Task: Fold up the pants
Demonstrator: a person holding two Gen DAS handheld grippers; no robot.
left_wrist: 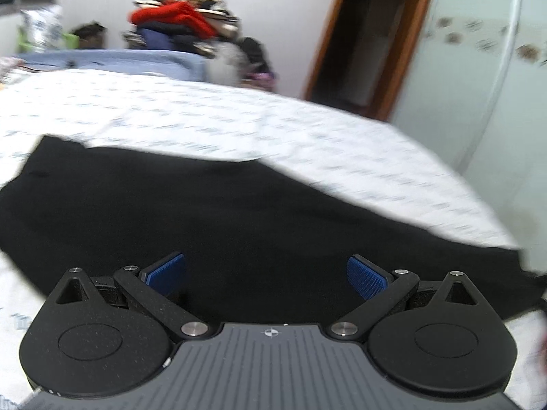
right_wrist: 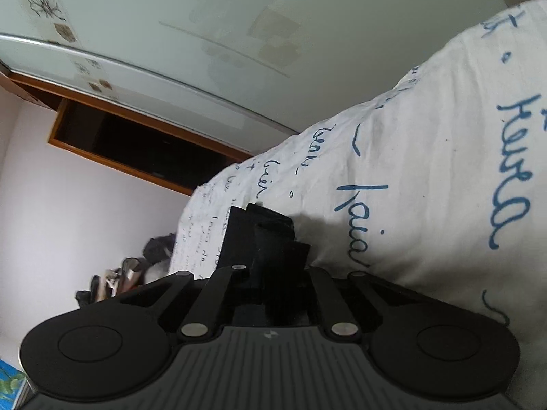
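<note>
Two blue script words (right_wrist: pixel 362 218) on bedsheet (right_wrist: pixel 427 171)

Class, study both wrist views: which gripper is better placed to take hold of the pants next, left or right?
Left, probably. The left gripper hangs open over the black pants; the right gripper is already shut on a bunch of dark fabric.

Pants (left_wrist: pixel 222 212) lie spread on the bed sheet (left_wrist: pixel 205 119), before the left gripper (left_wrist: pixel 266 275). Clothes pile (left_wrist: pixel 184 24) behind the bed, doorway (left_wrist: pixel 362 41) right of it. Right gripper (right_wrist: pixel 273 239) clamps pants fabric beside the sheet.
</note>
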